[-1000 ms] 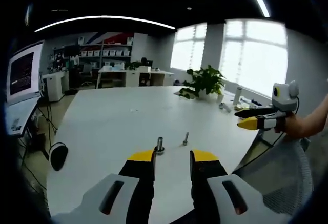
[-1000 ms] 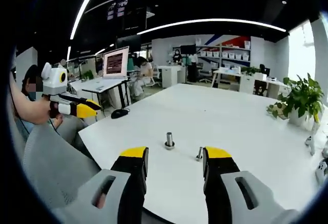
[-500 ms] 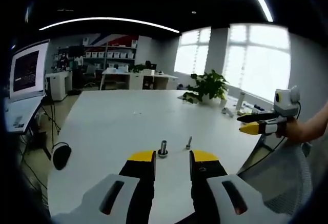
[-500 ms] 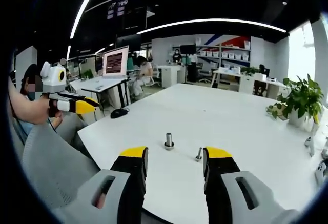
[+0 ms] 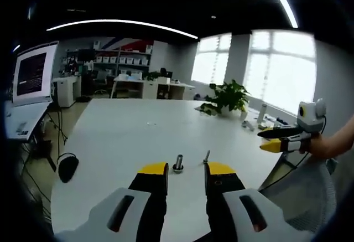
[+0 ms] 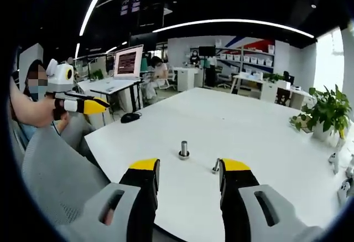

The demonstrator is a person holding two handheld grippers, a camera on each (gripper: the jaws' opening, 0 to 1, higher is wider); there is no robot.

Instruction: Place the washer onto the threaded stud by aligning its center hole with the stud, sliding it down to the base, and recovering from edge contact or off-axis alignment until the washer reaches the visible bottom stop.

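I had the white table [image 5: 127, 125] stretching wide ahead of me, with a potted plant [image 5: 227, 95] at its far side by the windows and a monitor [image 5: 32, 73] off to the left in the left gripper view. In the right gripper view, a grey mesh chair back [image 6: 50, 170] sat just below the table's near edge.

My left gripper [image 5: 185, 173] hung over the near edge with its jaws narrowly parted and nothing between them. My right gripper [image 6: 185, 170] stood wider apart, also empty.

The threaded stud [image 5: 178, 163] stood upright on the table, just beyond the left gripper's yellow tips; the right gripper view showed it [image 6: 183, 149] too. A smaller bolt-like piece [image 6: 215, 167] stood near it. I couldn't pick out the washer as a separate part at this size.
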